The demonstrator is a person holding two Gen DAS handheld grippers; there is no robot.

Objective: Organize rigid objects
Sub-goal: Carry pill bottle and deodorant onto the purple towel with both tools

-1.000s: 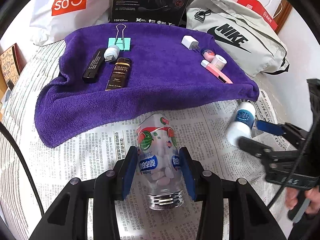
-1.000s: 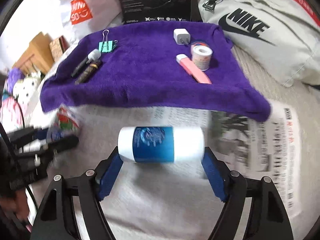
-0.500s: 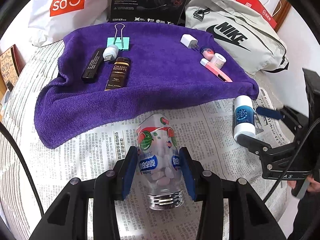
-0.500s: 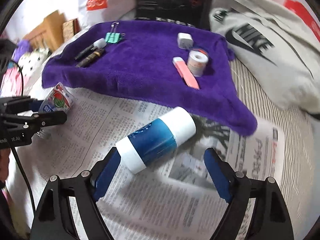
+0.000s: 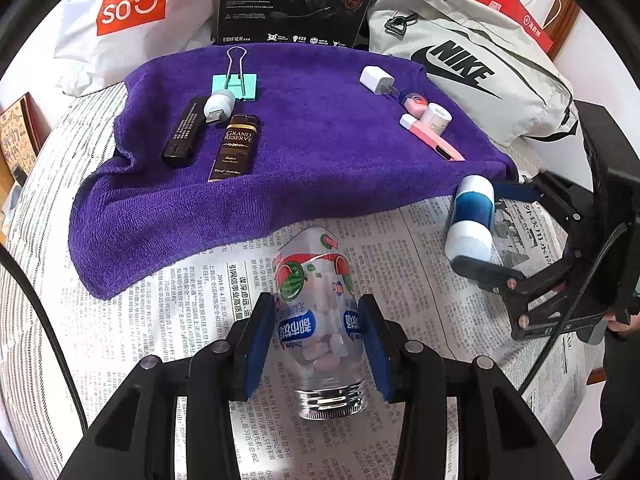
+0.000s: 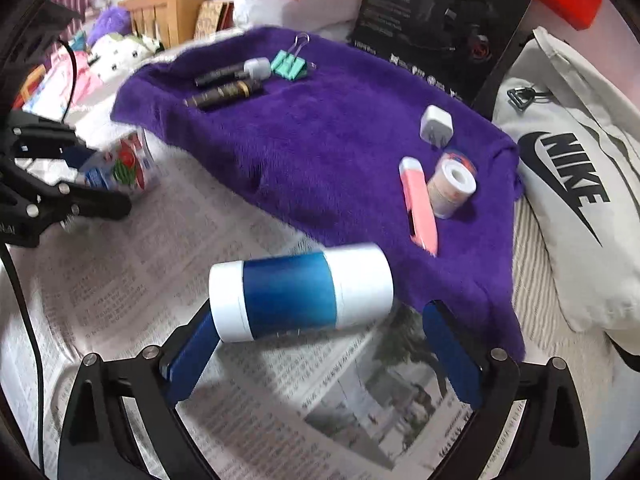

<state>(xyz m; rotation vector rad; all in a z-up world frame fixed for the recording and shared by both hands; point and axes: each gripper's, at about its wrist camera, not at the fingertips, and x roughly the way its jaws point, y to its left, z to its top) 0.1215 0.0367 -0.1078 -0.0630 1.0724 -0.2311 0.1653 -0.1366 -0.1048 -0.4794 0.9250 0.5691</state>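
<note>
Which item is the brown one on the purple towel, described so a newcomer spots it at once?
Start at the purple towel spread over the newspaper, and look at its left cluster, in front of the teal binder clip. The brown box lies flat beside a plain black stick; only it carries gold "Grand Reserve" lettering.

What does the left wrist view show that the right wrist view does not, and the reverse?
Only the left wrist view shows the clear bottle's threaded neck and the pills inside. Only the right wrist view shows the wooden furniture and stuffed toys at upper left. Both show the purple towel, the blue and white cylinder, the clear bottle shut in the left gripper, and the open right gripper.
</note>
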